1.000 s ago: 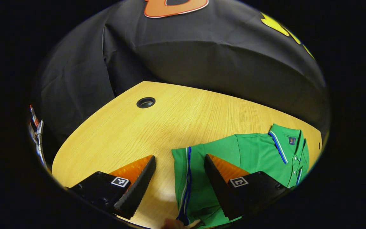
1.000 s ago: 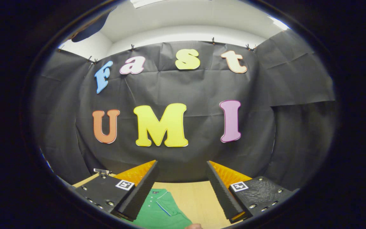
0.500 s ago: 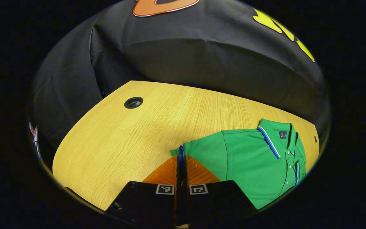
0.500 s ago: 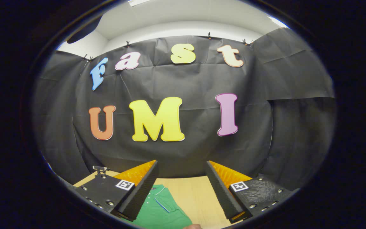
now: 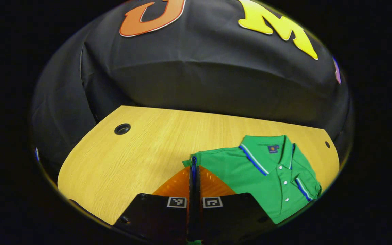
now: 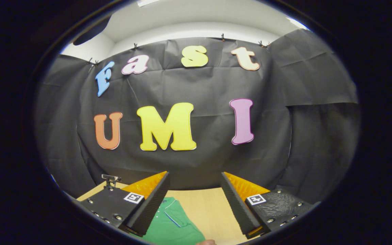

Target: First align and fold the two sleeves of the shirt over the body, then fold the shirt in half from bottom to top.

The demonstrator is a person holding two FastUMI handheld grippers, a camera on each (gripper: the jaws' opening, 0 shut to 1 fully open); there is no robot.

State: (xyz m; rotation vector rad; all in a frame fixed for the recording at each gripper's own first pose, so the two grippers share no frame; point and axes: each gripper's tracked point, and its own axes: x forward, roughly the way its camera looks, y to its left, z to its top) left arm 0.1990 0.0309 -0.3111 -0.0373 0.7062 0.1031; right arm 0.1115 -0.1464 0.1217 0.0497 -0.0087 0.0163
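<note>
From my station I find the left gripper closed, both fingers pinching the blue-trimmed cuff of the sleeve of the green short-sleeved polo shirt. The shirt lies on the light wooden table, collar toward the black cloth wall, its right-hand portion running out of the left gripper view near the table's right edge. To the left of the shirt the tabletop stands bare as far as a round black cable hole near the far left corner; a smaller dark hole sits by the far right edge. The right gripper is held above the table with its fingers wide apart, gripping nothing. Between them, in the right gripper view, I see part of the shirt's collar; its lower part is cut off.
</note>
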